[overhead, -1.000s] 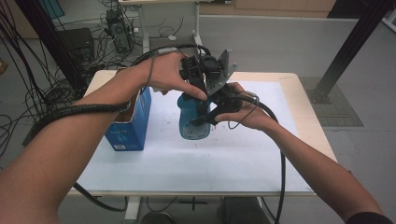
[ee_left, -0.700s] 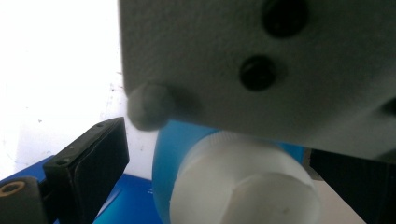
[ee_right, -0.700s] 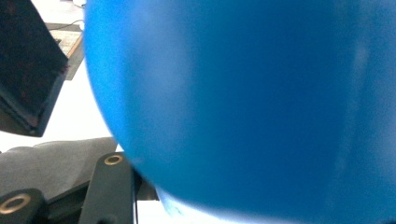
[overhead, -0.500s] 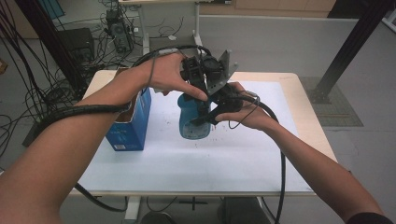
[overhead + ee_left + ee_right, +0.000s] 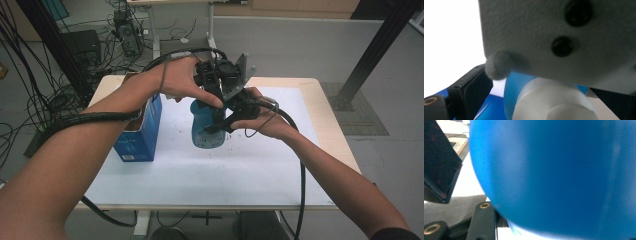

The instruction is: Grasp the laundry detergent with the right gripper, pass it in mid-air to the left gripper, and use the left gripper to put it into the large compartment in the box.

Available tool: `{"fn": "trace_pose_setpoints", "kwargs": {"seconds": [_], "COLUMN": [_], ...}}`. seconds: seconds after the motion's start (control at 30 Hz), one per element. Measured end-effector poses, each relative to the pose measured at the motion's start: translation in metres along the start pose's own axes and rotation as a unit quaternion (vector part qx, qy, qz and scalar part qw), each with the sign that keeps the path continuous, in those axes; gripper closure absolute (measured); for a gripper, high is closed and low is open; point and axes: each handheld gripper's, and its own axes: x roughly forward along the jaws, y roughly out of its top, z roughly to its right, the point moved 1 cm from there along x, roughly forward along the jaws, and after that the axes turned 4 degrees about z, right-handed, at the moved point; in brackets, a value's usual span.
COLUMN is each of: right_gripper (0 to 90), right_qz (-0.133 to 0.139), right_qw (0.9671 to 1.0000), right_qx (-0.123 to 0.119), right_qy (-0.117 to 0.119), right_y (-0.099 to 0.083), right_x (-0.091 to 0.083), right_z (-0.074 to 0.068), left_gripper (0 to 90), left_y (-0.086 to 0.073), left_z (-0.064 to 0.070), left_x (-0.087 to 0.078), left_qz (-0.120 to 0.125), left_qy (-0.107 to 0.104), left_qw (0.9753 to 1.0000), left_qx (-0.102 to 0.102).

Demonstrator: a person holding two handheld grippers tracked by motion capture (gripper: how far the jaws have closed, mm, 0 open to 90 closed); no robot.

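Observation:
A blue bottle point(image 5: 206, 134) with a white cap point(image 5: 554, 100) is held upright over the middle of the table. My right gripper point(image 5: 226, 120) comes in from the right and is shut on the bottle's body point(image 5: 554, 175), which presses against its lower jaw. My left gripper point(image 5: 211, 100) points down over the bottle's top. In the left gripper view its black jaws stand on either side of the cap, with a visible gap at the left jaw, so it is open. The right gripper's grey plate point(image 5: 561, 37) sits just behind the cap and hides the rest of the bottle.
A blue carton point(image 5: 141, 131) stands on the table's left side, close to my left forearm. A white mat point(image 5: 230, 175) covers the tabletop. Thick black cables point(image 5: 300, 165) trail from both grippers. Beyond the table's far edge are cables and a desk frame on the floor.

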Motion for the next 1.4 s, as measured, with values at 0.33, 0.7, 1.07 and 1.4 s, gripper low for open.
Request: {"fn": "trace_pose_setpoints", "kwargs": {"seconds": [0.33,0.7,1.07,1.4], "right_gripper": [43.7,43.7,43.7,43.7], "right_qz": [0.002,0.004,0.005,0.005], "right_qw": [1.0000,1.0000,1.0000,1.0000], "right_qx": [0.001,0.001,0.000,0.000], "right_qy": [-0.002,-0.003,-0.006,-0.008], "right_y": [0.0001,-0.0003,-0.0001,0.0002], "right_x": [-0.0007,-0.0025,-0.0032,-0.0043], "right_z": [0.0007,0.0019,0.0021,0.0016], "left_gripper": [5.1,5.1,5.1,5.1], "left_y": [-0.0010,0.0000,0.0005,0.0009], "left_z": [0.0002,-0.0005,0.0003,0.0007], "left_x": [0.0001,-0.0019,-0.0013,-0.0022], "left_qz": [0.000,0.003,0.001,0.002], "left_qy": [0.001,0.001,0.002,0.003], "left_qw": [1.0000,1.0000,1.0000,1.0000], "left_qx": [0.000,0.000,0.001,0.000]}}
